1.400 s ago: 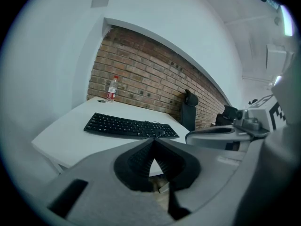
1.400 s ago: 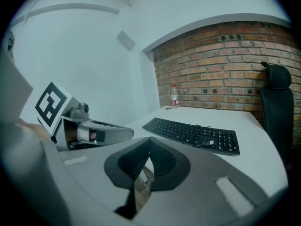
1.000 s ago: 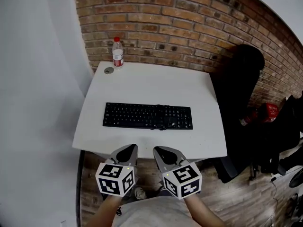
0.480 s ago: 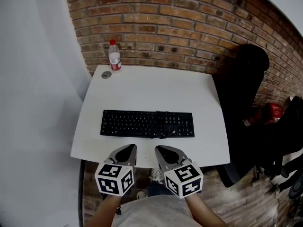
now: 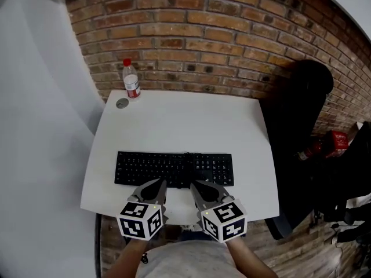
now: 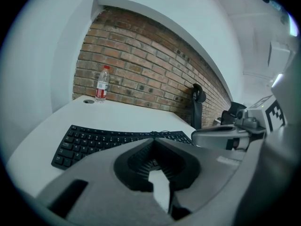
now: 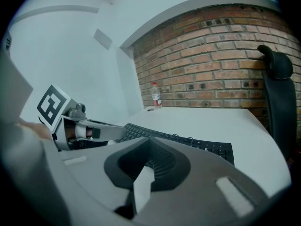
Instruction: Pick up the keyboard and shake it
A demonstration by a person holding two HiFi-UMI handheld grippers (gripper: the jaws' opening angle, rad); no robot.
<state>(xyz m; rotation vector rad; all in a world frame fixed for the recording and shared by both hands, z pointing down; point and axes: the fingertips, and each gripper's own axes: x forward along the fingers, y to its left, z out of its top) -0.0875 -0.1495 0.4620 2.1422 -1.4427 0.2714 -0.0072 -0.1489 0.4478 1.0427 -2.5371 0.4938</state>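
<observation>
The flat black computer keyboard (image 5: 174,168) lies on the white rectangular table (image 5: 185,120), towards its near edge, with its long axis running left to right across the person's front. Both grippers sit side by side at the middle of its near long side. The left gripper (image 5: 156,183) has its jaws pressed together with nothing between them, and so does the right gripper (image 5: 197,185). From each gripper the keyboard lies straight ahead and slightly below. In the head view the tips seem to overlap its near edge (whether either one touches it I cannot tell).

Neither gripper is clearly nearer. The left half of the keyboard stretches away outward from the left gripper, the right half from the right one. A two-ended lift would probably call for the jaws to part and each gripper to move outward along that long axis first.
</observation>
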